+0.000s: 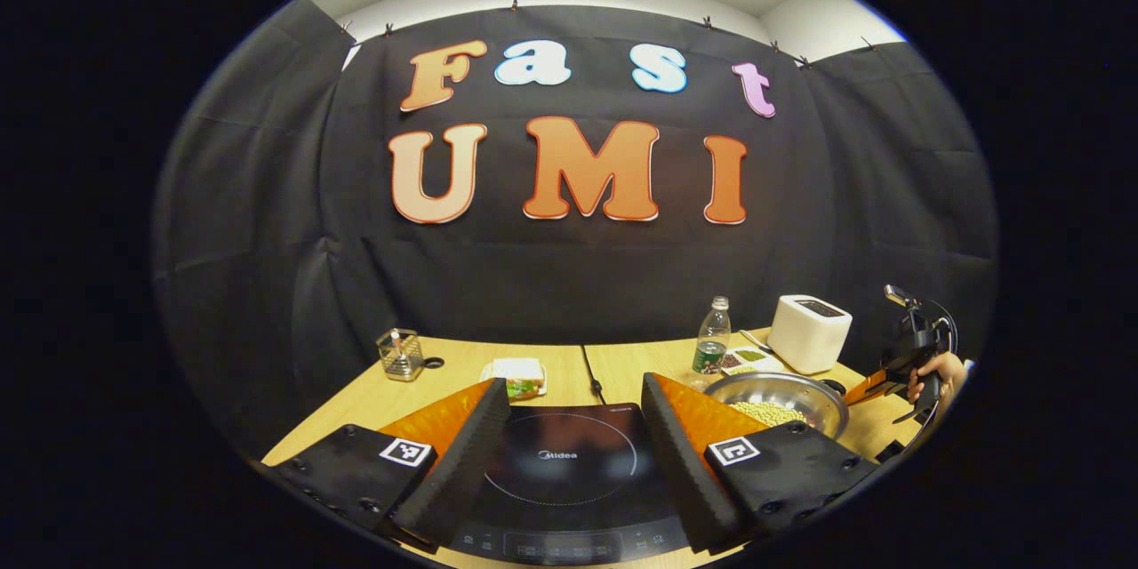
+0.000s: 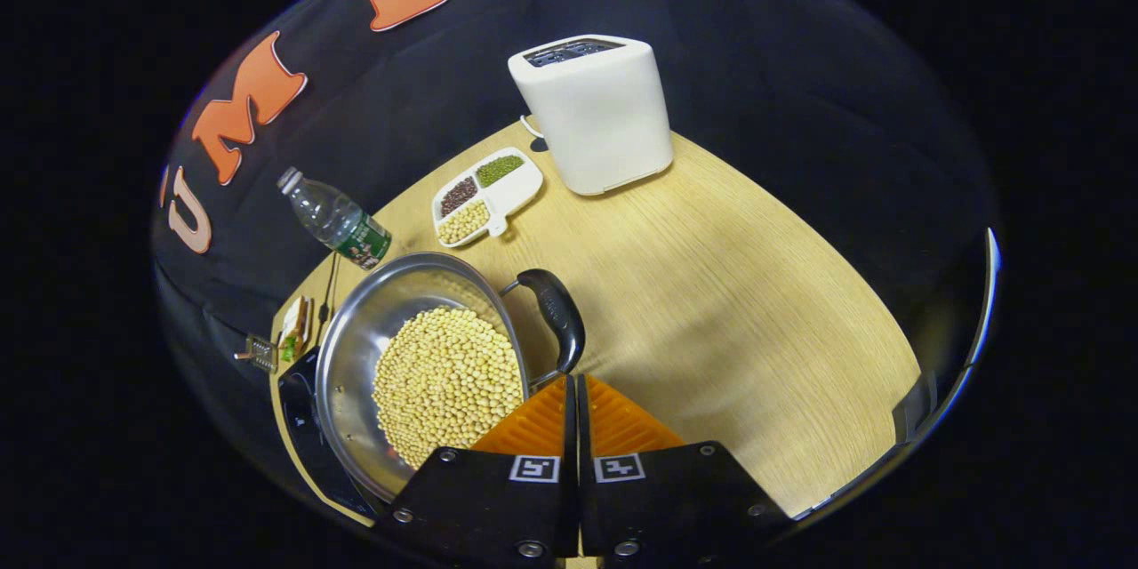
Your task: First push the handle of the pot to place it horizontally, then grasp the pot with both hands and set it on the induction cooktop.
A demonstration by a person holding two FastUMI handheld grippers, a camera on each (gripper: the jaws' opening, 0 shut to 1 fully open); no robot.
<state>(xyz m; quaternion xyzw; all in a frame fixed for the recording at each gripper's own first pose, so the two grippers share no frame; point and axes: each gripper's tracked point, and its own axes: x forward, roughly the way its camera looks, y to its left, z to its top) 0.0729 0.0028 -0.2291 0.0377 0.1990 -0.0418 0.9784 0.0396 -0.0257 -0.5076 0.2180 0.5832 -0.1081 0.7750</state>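
The pot (image 2: pixel 418 364), a shallow steel pan heaped with pale beans (image 2: pixel 449 387), sat on the wooden table (image 2: pixel 711 284) just beside the induction cooktop (image 1: pixel 564 462), its dark handle (image 2: pixel 556 316) pointing toward the right gripper (image 2: pixel 573 382). That gripper's two fingers were pressed together with nothing between them, their tips right at the near end of the handle (whether they actually touched it I could not tell). The left gripper (image 1: pixel 569 427) hovered over the cooktop with its fingers spread wide and empty, the glass surface showing between them. Judging from this, the handle push was the step in hand, and the main risk lay in the load: a sharp or off-line shove at the handle could have swung the whole pan rather than easing it round, and beans piled that high might have rolled over the low rim. A closed tip could also have slipped off the rounded handle and skidded across the table. The bottle (image 2: pixel 338 222) and the small divided dish (image 2: pixel 484 196) stood near the far side of the pan, so a wide swing might have knocked either one; the toaster (image 2: pixel 596 111) stood farther off. Later, an uneven two-handed lift could have tipped the beans onto the cooktop.
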